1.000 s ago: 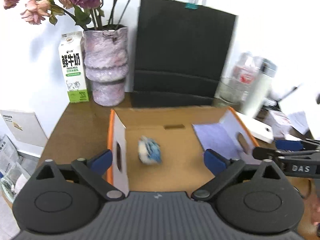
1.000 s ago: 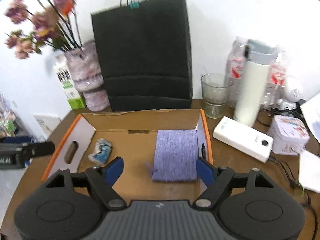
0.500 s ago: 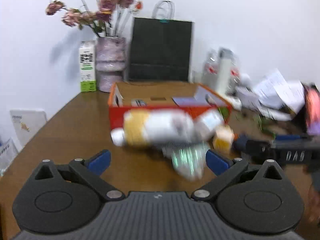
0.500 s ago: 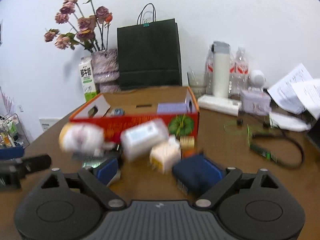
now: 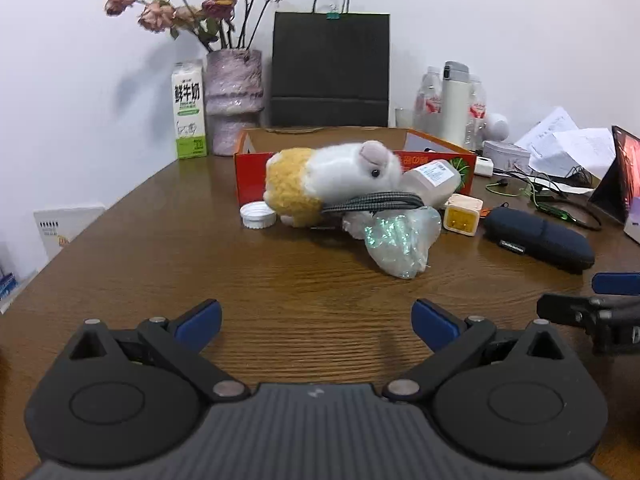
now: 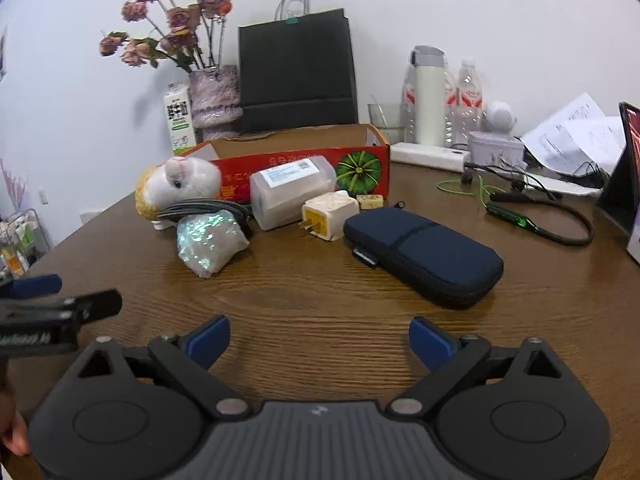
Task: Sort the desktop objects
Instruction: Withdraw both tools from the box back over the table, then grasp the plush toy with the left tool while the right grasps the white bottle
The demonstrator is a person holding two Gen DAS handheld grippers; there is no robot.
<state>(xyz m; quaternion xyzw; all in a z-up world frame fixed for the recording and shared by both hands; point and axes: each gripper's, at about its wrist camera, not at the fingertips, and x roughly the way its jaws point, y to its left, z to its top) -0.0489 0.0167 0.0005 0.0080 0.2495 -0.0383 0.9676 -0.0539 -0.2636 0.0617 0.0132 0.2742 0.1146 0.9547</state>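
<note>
My left gripper [image 5: 316, 320] empty, fingers spread; right gripper [image 6: 319, 338] empty, fingers widening; plush hamster [image 5: 332, 180], cable and pouch heaped beside the red box [image 6: 304, 160] awaiting sorting

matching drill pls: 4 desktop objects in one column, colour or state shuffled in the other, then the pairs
1. plush hamster
2. zip case
3. bottle cap
4. braided cable

A. dark blue, lying flat on the table
B. white, beside the plush
C. grey, draped across the plush
D. white and yellow, lying on its side

Pairs: 1-D, 2-A, 3-B, 4-C
</note>
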